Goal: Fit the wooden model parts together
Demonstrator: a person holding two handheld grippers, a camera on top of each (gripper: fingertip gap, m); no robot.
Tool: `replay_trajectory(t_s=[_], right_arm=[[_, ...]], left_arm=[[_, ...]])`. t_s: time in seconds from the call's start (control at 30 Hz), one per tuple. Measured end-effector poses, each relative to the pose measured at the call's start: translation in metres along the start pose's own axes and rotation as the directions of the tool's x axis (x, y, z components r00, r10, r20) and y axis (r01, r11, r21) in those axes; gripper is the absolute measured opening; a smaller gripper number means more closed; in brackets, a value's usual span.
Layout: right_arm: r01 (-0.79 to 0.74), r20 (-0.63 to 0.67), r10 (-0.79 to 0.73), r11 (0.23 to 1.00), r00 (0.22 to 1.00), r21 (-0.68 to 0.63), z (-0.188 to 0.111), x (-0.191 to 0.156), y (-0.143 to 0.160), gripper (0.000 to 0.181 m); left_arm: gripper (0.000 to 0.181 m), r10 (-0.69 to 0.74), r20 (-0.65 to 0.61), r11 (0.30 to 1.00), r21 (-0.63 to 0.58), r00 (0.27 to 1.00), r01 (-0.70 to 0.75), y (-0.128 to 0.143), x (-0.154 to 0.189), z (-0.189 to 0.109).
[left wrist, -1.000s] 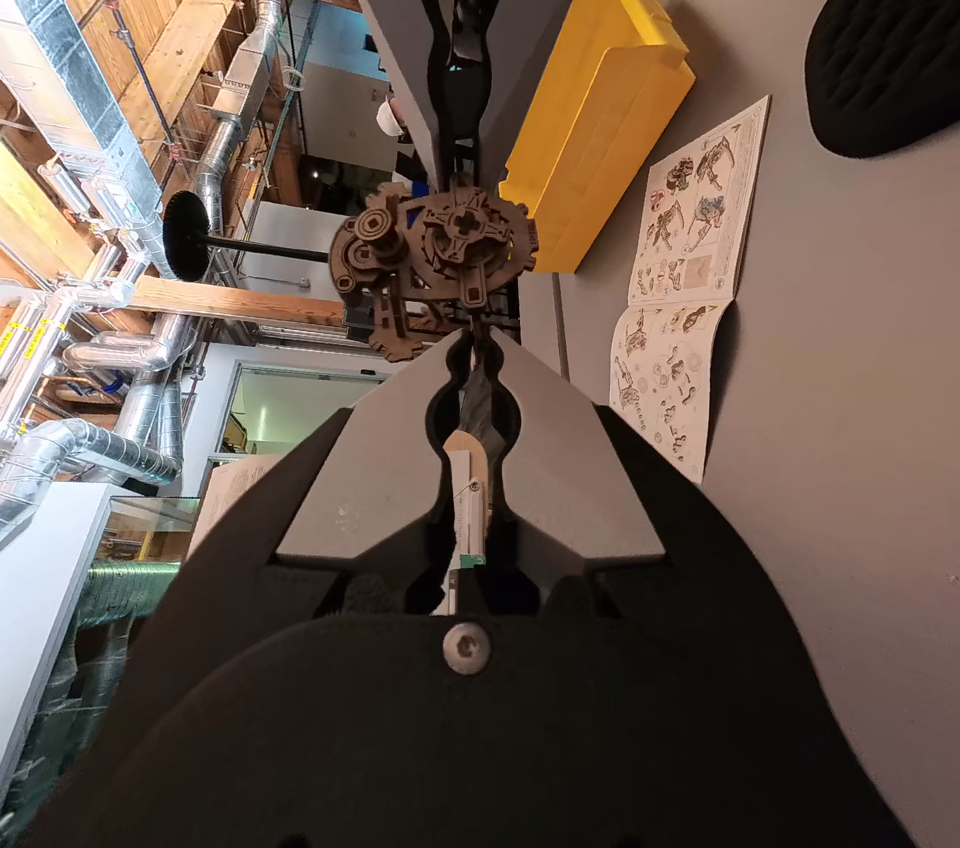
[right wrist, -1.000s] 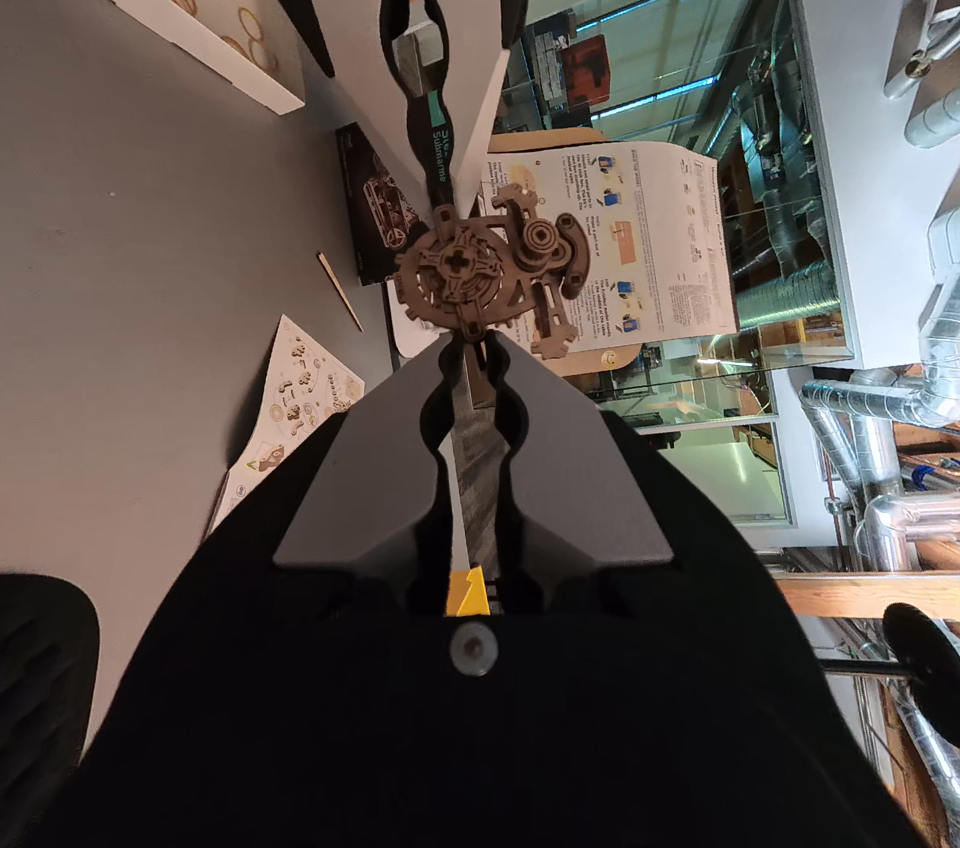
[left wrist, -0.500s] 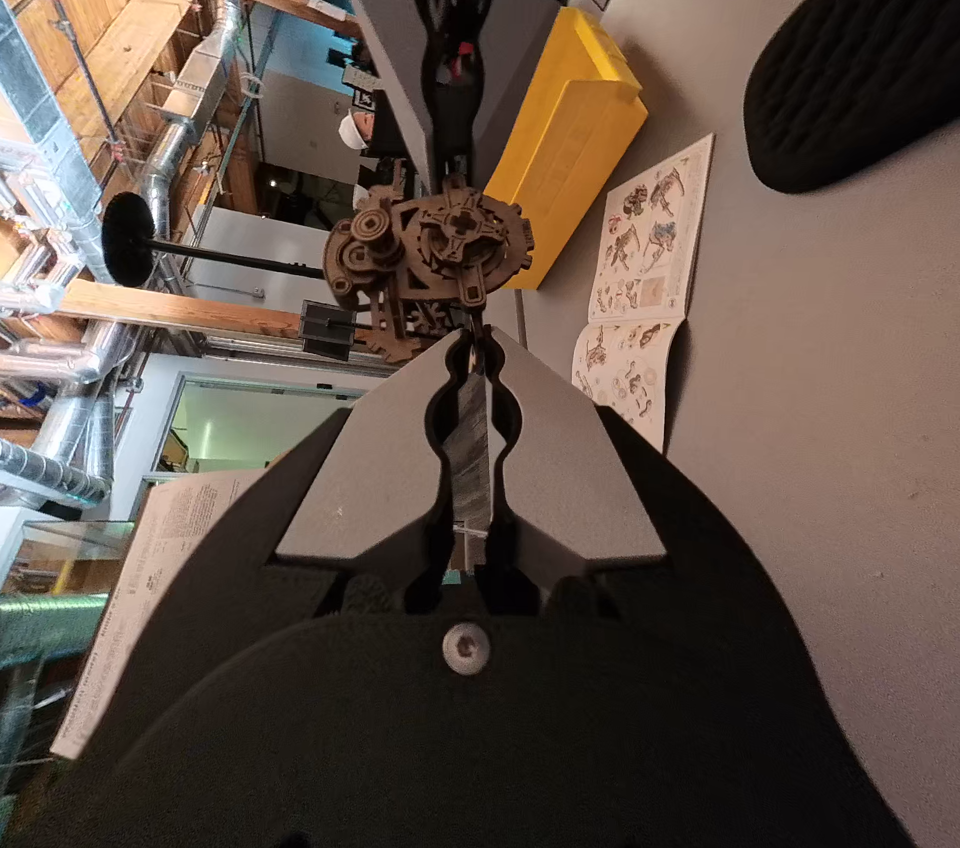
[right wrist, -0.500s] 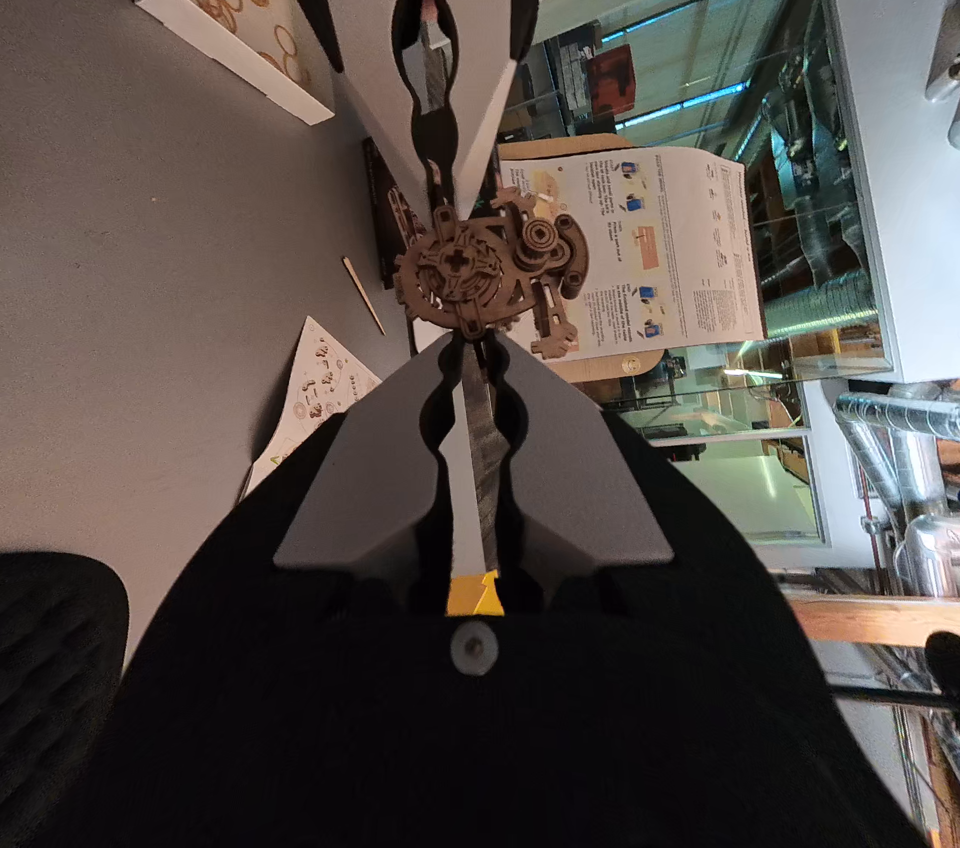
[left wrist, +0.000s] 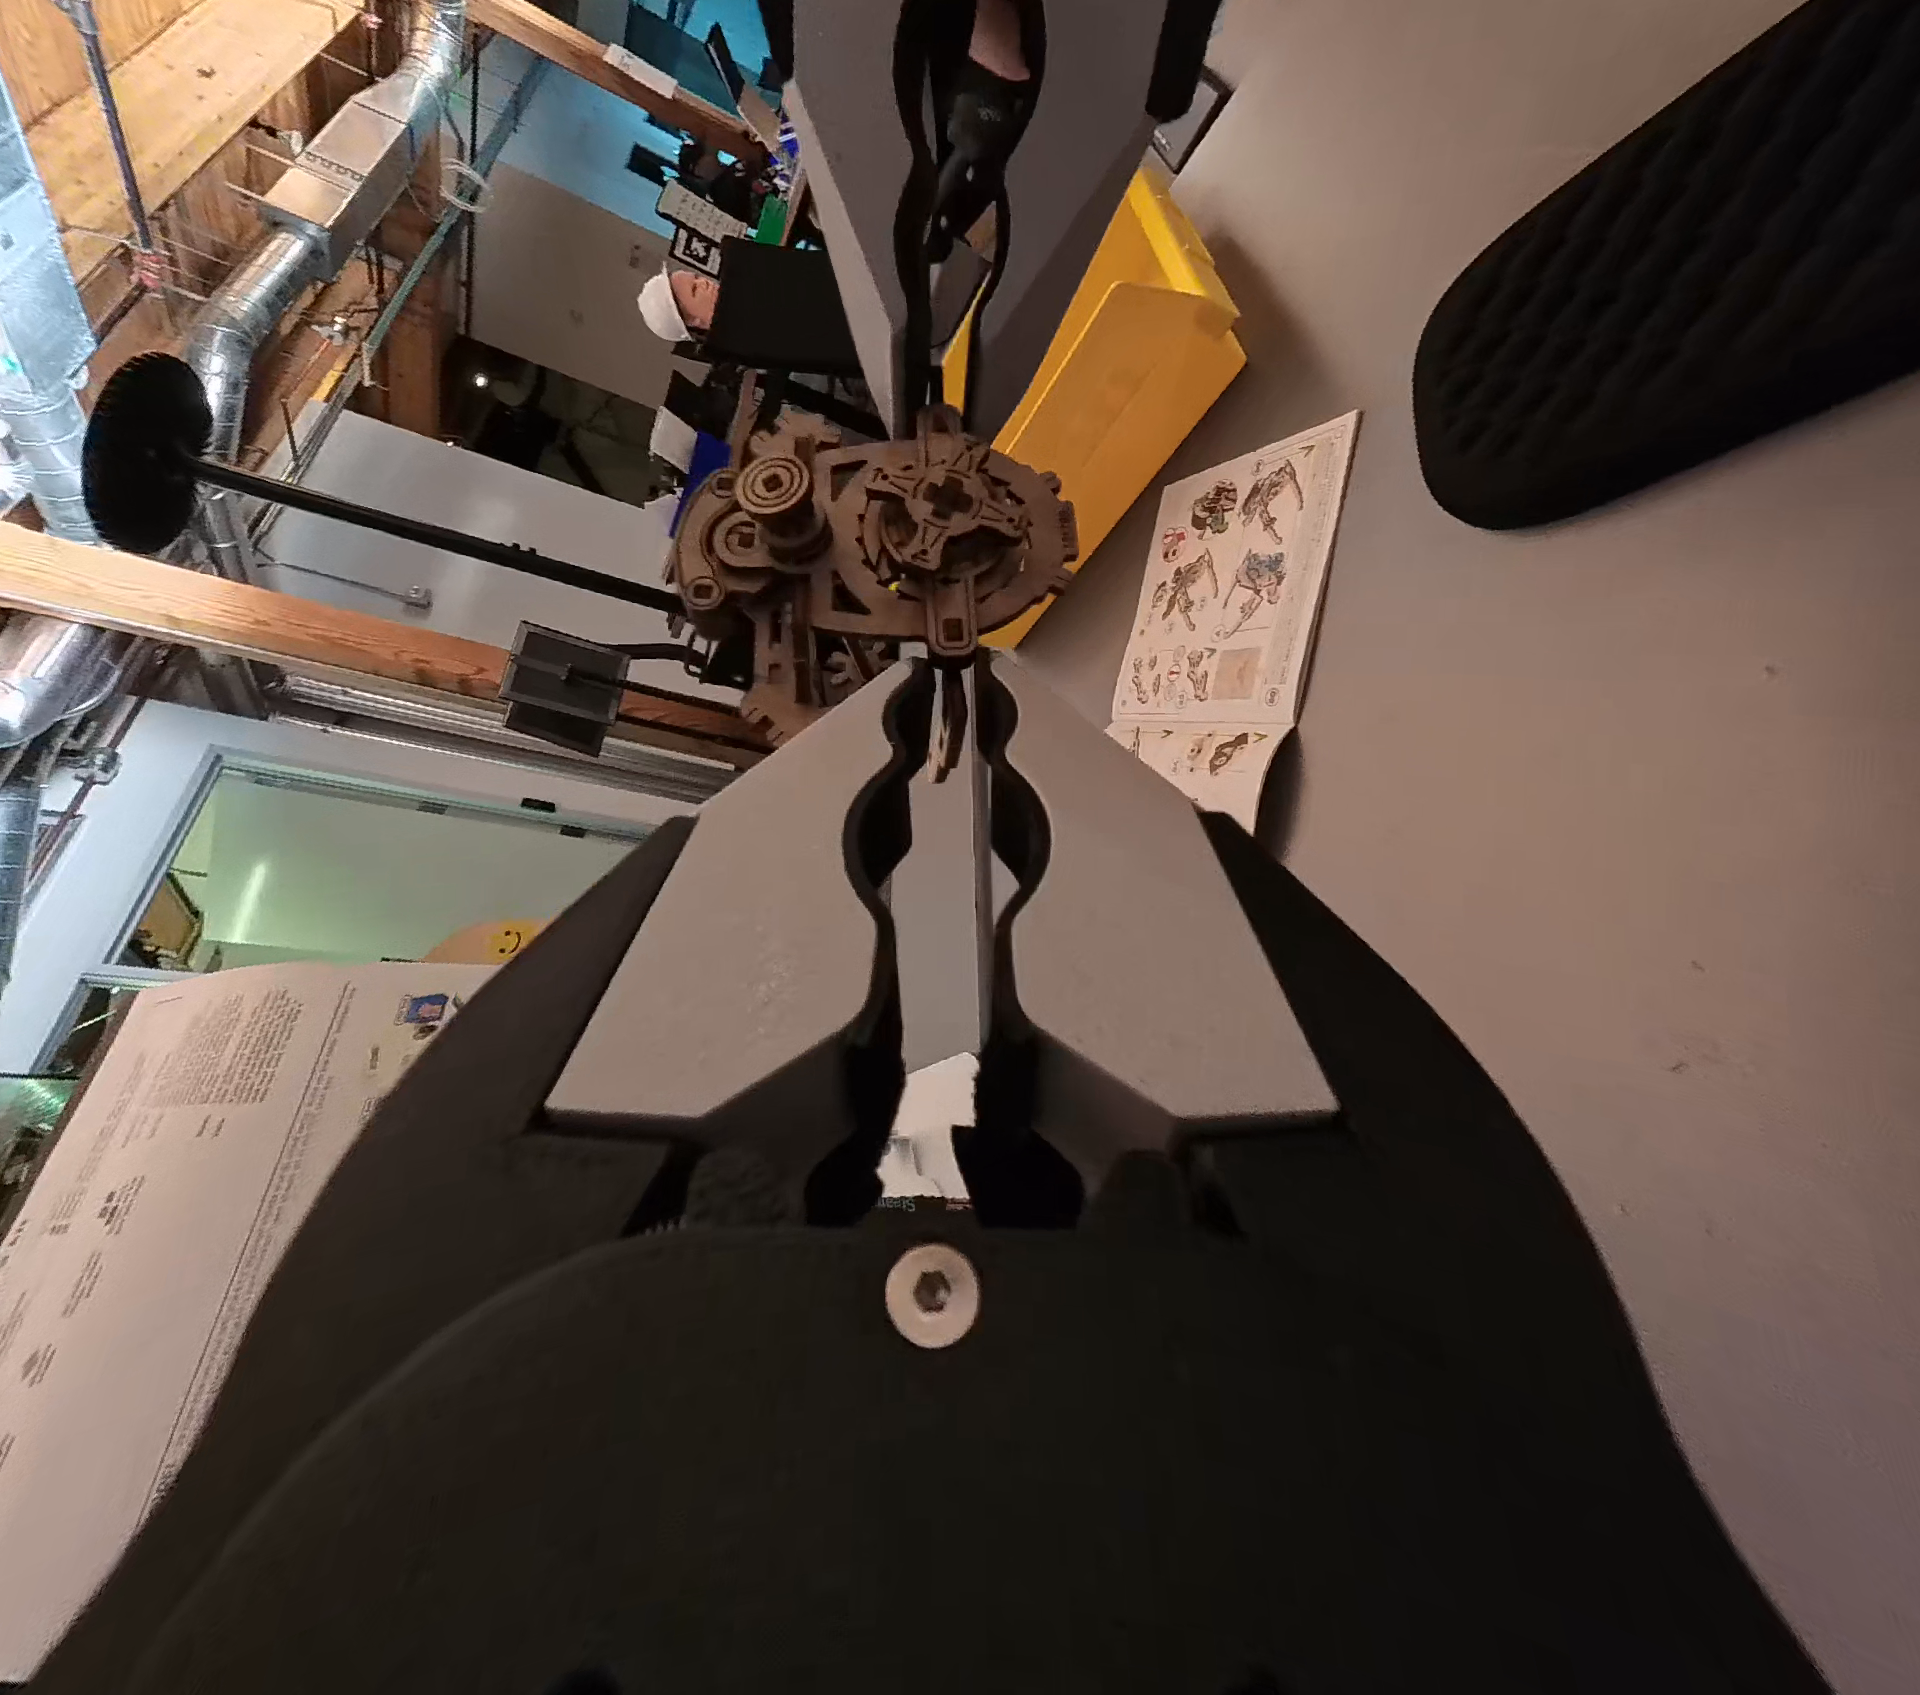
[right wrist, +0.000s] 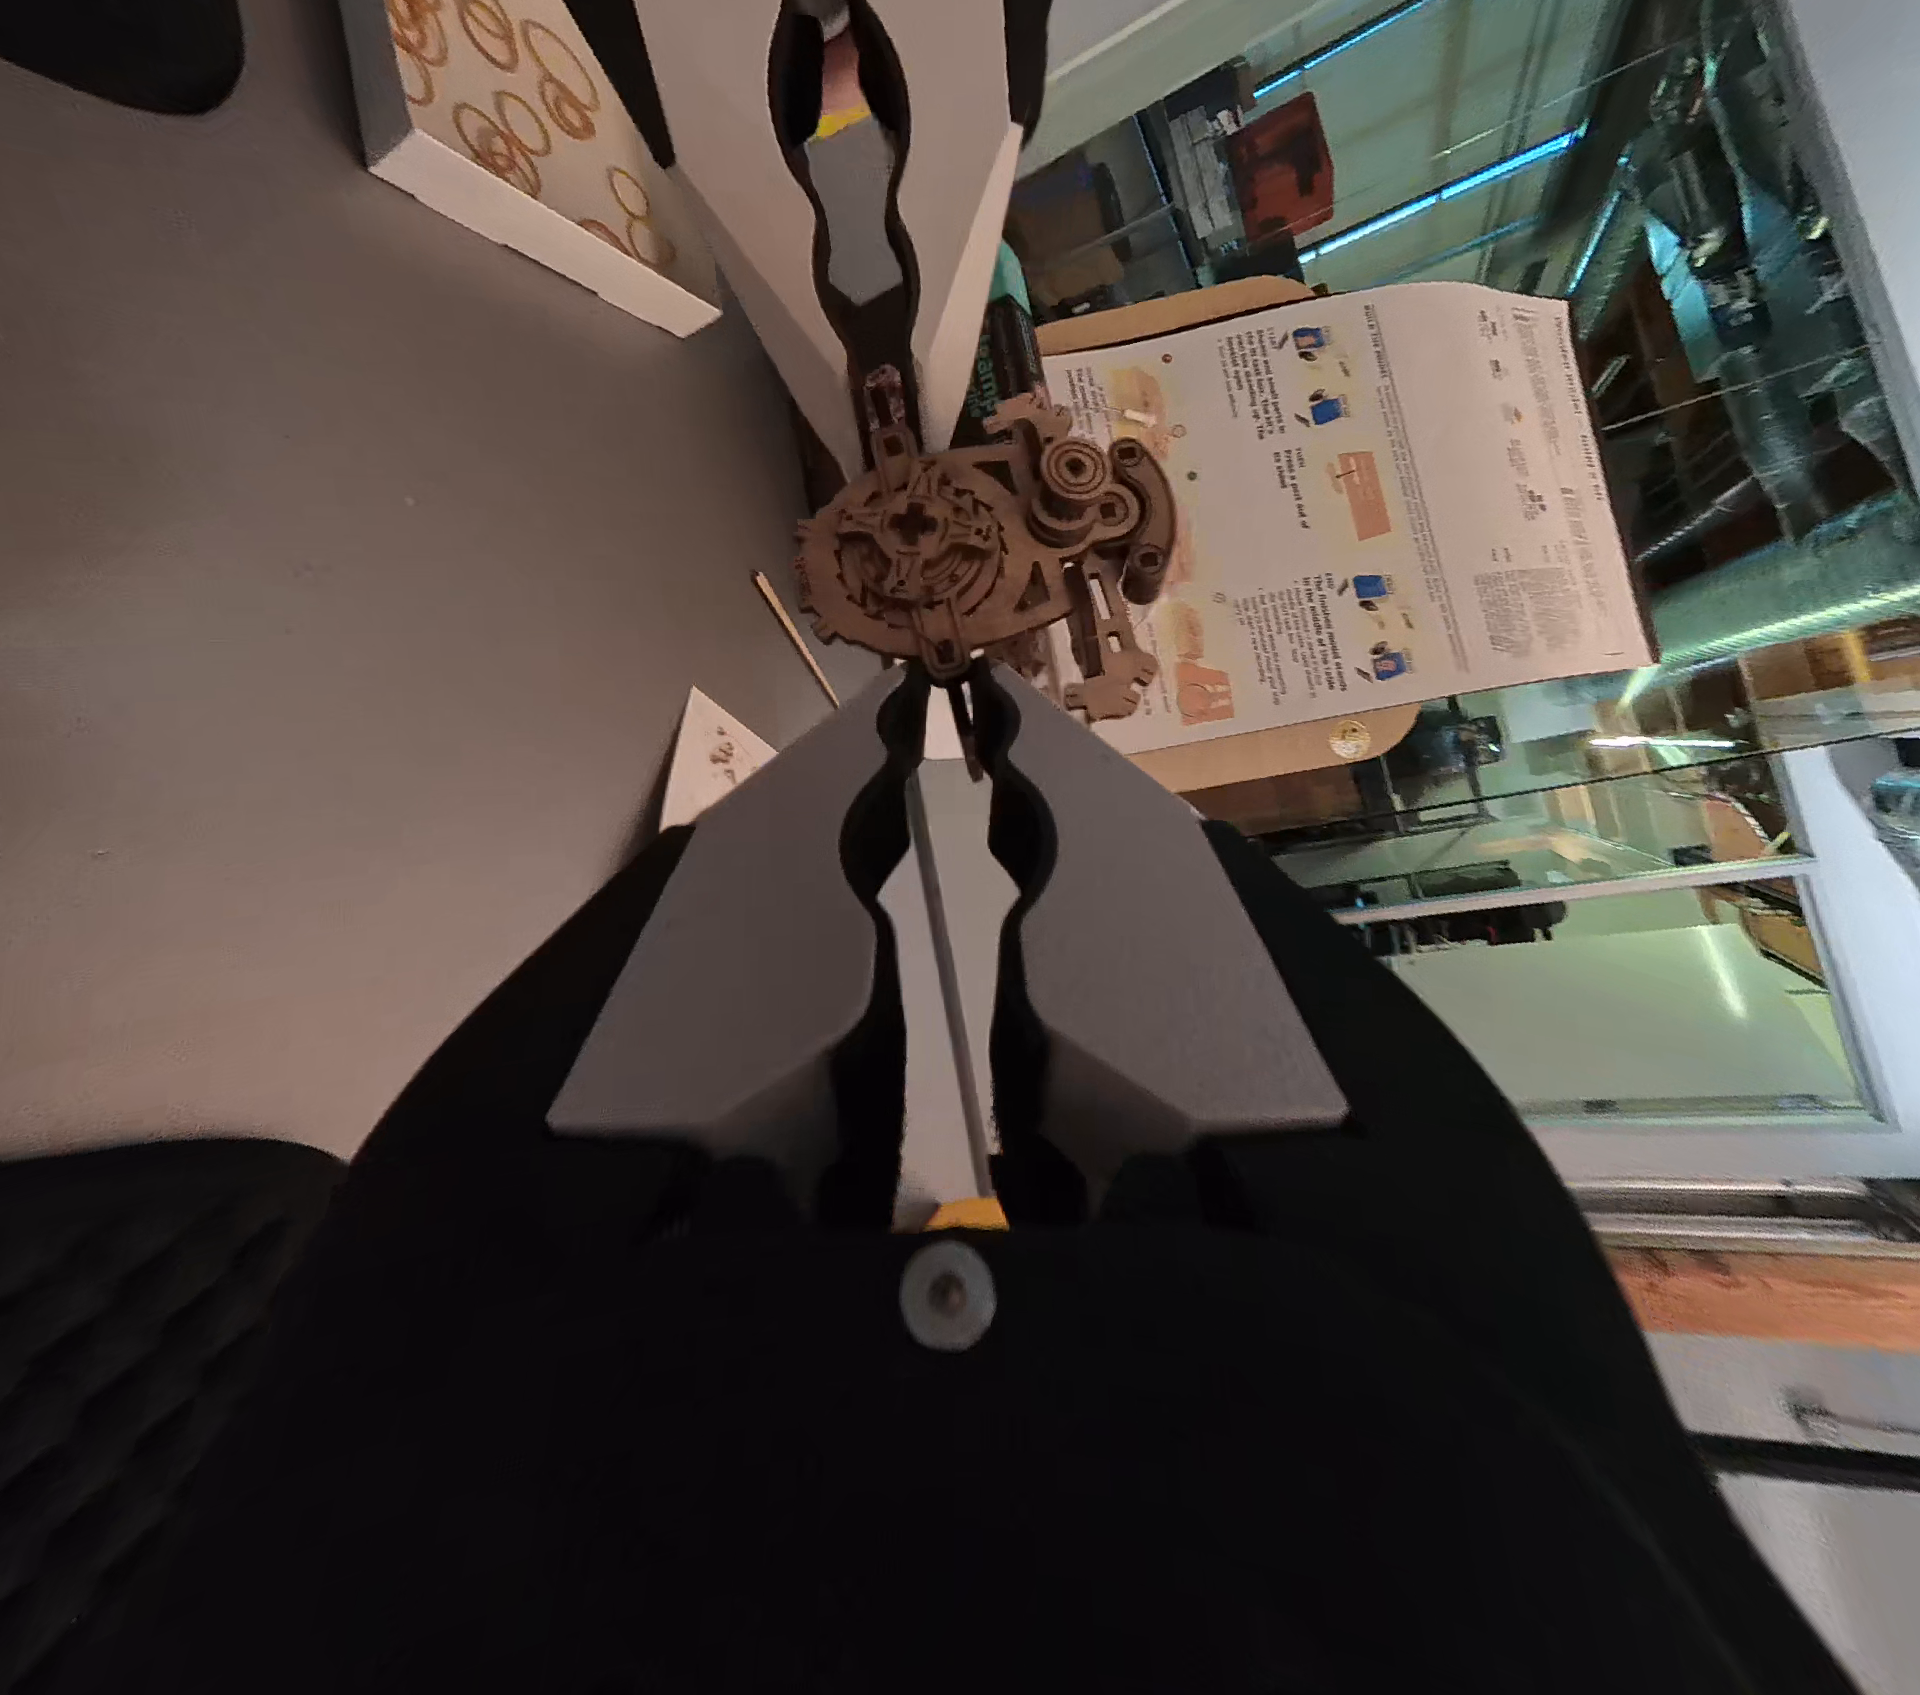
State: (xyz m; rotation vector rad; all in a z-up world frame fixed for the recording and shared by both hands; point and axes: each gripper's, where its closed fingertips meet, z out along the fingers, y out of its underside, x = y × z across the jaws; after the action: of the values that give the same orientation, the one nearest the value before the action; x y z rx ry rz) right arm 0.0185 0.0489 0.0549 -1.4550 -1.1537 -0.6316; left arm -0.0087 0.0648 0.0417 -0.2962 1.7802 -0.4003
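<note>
At frame centre, the wooden model [left wrist: 883, 549] hangs between the clenched left tool [left wrist: 943, 679] and right tool [right wrist: 940, 679], each nipping opposite spoke tabs (equally near).

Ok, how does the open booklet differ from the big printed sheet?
The booklet is open at a fold; the printed sheet is one flat page. The booklet lies on the grey table; the sheet is backed by brown cardboard. The booklet shows mostly drawings; the sheet adds dense text. Both are illustrated paper.
</note>
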Motion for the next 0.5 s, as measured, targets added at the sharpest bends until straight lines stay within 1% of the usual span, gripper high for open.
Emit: replay_trajectory(t_s=[0.13, 0.3, 0.4, 0.5], right_arm=[[-0.084, 0.048, 0.083, 0.996, 0.995, 0.023, -0.001, 0.001, 0.001, 0.006], [-0.243, 0.107, 0.234, 0.967, 0.966, 0.081, -0.003, 0.003, -0.001, 0.006], [-0.245, 0.101, 0.235, 0.964, 0.967, 0.102, -0.002, 0.004, -0.003, 0.006], [-0.165, 0.050, 0.161, 0.981, 0.986, 0.104, -0.001, 0.005, -0.003, 0.006]], left_arm=[[0.003, -0.020, -0.015, 1.000, 0.007, 1.000, 0.020, 0.000, 0.000, -0.003], [0.001, -0.129, -0.028, 0.990, 0.051, 0.991, 0.130, 0.000, -0.007, -0.007], [0.001, -0.185, -0.047, 0.980, 0.064, 0.982, 0.188, 0.001, -0.008, -0.006], [0.002, -0.253, -0.070, 0.963, 0.079, 0.965, 0.258, 0.002, -0.010, -0.006]])
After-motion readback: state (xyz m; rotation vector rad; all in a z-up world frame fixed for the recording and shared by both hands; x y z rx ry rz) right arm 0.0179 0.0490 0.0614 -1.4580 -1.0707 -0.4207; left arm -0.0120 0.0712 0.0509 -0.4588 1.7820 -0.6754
